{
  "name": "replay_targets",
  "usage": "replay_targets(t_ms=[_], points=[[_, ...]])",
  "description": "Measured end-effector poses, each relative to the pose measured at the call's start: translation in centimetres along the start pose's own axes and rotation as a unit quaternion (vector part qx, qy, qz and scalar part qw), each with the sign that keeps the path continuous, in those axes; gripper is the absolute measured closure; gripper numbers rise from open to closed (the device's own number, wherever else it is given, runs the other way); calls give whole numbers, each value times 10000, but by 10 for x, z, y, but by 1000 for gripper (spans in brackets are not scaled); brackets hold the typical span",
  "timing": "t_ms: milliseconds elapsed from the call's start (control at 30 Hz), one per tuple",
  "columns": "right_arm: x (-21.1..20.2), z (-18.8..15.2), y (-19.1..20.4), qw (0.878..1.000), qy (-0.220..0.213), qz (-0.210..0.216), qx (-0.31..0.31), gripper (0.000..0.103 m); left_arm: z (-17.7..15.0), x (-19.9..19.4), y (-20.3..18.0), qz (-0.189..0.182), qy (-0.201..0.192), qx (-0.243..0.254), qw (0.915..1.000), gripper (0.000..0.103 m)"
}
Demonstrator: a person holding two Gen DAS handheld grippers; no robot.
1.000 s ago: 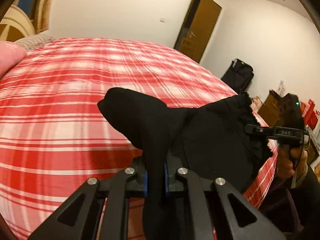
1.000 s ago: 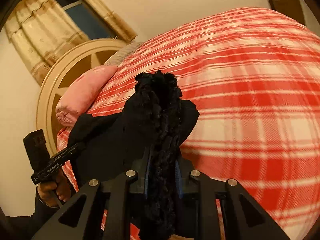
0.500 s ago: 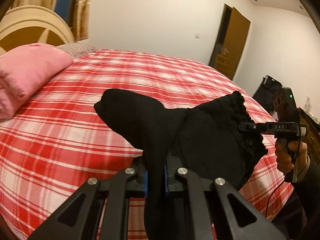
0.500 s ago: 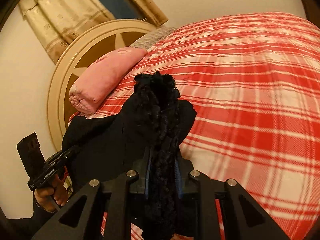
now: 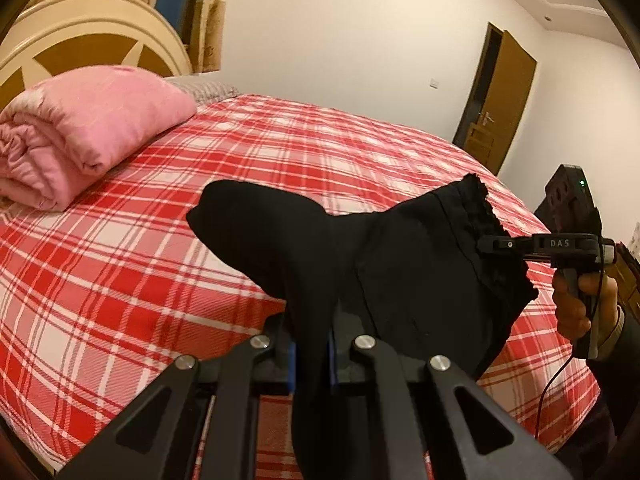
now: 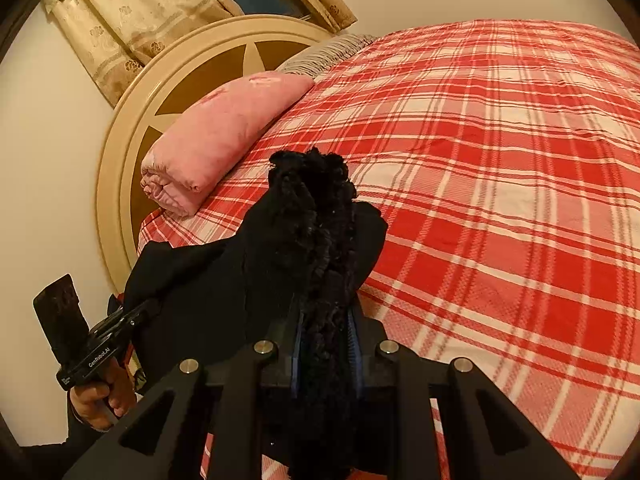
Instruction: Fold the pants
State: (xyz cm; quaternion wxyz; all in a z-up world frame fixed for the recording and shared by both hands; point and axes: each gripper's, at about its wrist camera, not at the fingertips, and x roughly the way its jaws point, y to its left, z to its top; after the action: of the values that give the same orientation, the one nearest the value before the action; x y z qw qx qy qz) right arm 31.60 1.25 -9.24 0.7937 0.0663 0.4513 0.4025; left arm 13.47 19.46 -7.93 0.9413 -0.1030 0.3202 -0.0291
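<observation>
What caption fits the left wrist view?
Both tongs, left and right, hold black pants above a red plaid bed.

From my station, the black pants (image 5: 420,272) cover the pads of the left tool (image 5: 312,360); their lower end leaves the frame bottom. The ruffled edge (image 6: 320,240) likewise conceals the right tool (image 6: 326,352) pads. The headboard (image 5: 80,40) is cropped at left.
</observation>
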Motion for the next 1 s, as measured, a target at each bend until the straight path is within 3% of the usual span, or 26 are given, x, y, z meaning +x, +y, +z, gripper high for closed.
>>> replay_targets(t_ms=[600,700,767,933,1000], points=[[40,1,-15,9991,231,-345,-11,84,-17,26,28,105,312,-192,9993,90],[46,-2,-25,9987,241,-425,128,84,-20,33,31,269,387,-175,9987,81],[51,-4,-31,9983,283,-465,205,82,-25,38,32,572,421,-84,9974,61],[58,-9,-38,9975,314,-556,287,79,-36,45,40,751,526,-19,9958,42],[59,-9,-38,9972,310,-626,256,72,-39,45,42,833,498,-32,9953,35]])
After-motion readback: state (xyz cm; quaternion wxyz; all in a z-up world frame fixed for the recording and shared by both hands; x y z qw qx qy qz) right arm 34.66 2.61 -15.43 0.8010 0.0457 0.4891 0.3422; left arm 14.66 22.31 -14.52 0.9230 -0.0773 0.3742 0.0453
